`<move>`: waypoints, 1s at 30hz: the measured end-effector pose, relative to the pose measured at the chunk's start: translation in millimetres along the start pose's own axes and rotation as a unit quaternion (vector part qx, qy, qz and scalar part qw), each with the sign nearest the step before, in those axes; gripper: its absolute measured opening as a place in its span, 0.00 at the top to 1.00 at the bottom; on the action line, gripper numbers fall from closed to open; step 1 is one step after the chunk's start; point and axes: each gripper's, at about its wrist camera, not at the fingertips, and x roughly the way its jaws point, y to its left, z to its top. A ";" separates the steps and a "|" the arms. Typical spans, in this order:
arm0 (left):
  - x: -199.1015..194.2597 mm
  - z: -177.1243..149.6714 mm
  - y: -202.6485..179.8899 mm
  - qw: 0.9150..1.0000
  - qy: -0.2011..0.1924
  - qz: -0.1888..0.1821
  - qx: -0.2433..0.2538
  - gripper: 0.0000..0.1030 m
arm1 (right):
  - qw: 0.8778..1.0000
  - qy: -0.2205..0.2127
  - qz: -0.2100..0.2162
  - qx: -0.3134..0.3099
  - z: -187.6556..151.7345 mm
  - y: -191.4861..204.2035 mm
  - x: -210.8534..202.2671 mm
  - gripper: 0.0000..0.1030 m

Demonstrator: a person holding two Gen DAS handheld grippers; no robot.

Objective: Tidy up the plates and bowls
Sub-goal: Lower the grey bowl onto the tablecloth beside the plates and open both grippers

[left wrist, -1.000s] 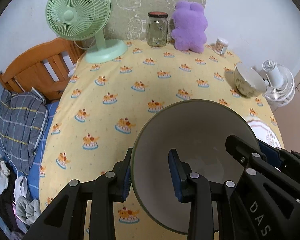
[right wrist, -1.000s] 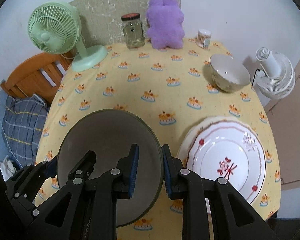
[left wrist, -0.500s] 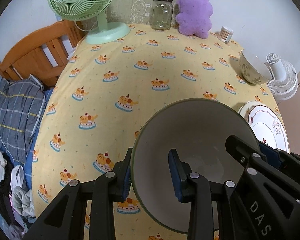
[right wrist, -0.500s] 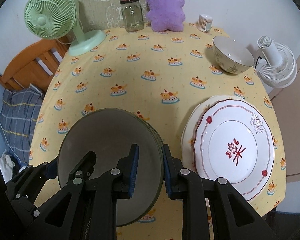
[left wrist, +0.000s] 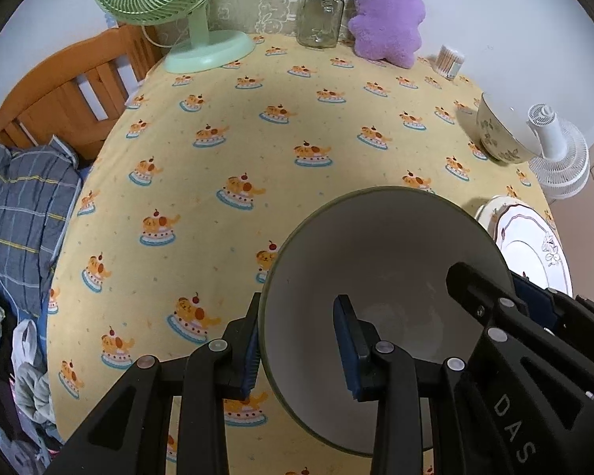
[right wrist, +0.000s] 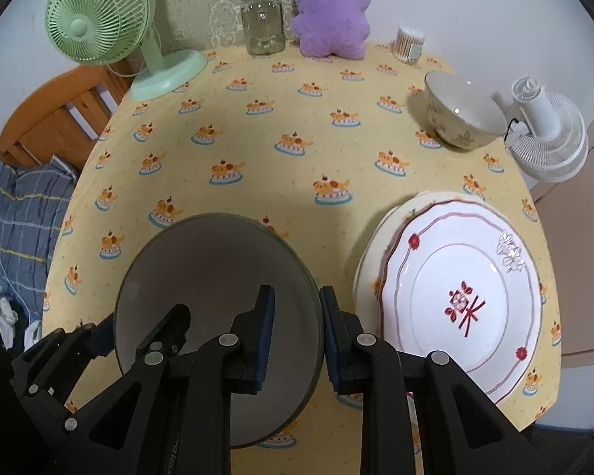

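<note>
Two bowls [right wrist: 217, 301], two stacked plates [right wrist: 467, 297]

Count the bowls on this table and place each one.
2. A grey-green bowl is gripped at opposite rims by both tools, near the front edge; a floral bowl stands far right, beside the white fan.

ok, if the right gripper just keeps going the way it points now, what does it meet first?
Probably the yellow tablecloth. The right gripper points steeply down, clamped on the rim of the grey bowl, so the bowl's base would likely land first, left of the plate stack. Remaining height is unclear.
</note>
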 end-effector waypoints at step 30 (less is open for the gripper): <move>-57.5 6.3 -27.4 0.996 -0.064 -0.015 0.065 0.21 | 0.997 -0.056 0.011 0.059 -1.8 -22.9 -44.9 0.24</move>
